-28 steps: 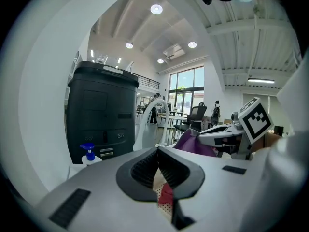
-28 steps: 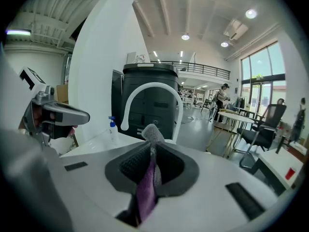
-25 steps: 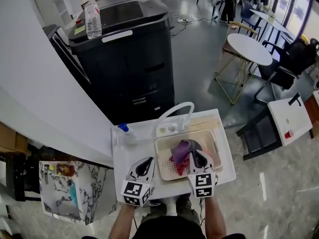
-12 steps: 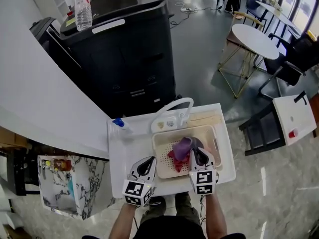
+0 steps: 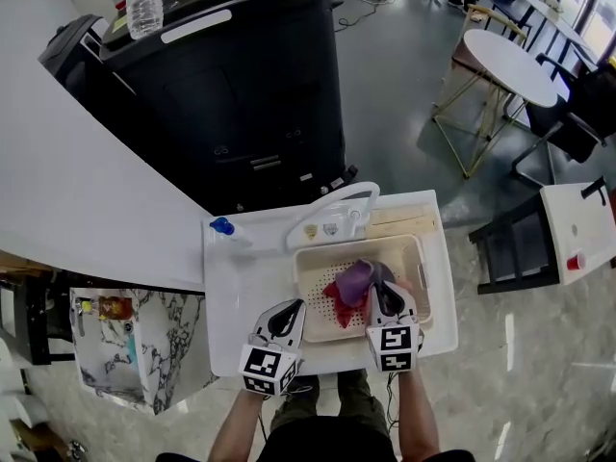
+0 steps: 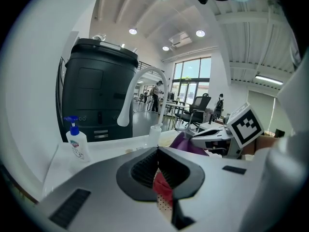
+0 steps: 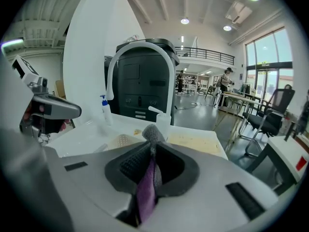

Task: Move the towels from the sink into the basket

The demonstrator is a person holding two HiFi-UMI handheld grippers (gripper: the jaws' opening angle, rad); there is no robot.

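Right gripper view: purple towel (image 7: 145,193) pinched over the basket (image 5: 399,246).
Best to lower the right gripper (image 5: 378,293) until the cloth settles beside the red towel (image 5: 337,308), clear of the rim, before letting go. Its jaws are clamped on the purple towel. The left gripper (image 5: 287,312) has its jaws together, holding nothing.

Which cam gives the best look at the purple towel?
Head view: the purple towel shows whole, bunched over the basket next to the red towel. Right gripper view shows only the fold pinched in the right gripper. Left gripper view catches just a purple edge past its jaws.
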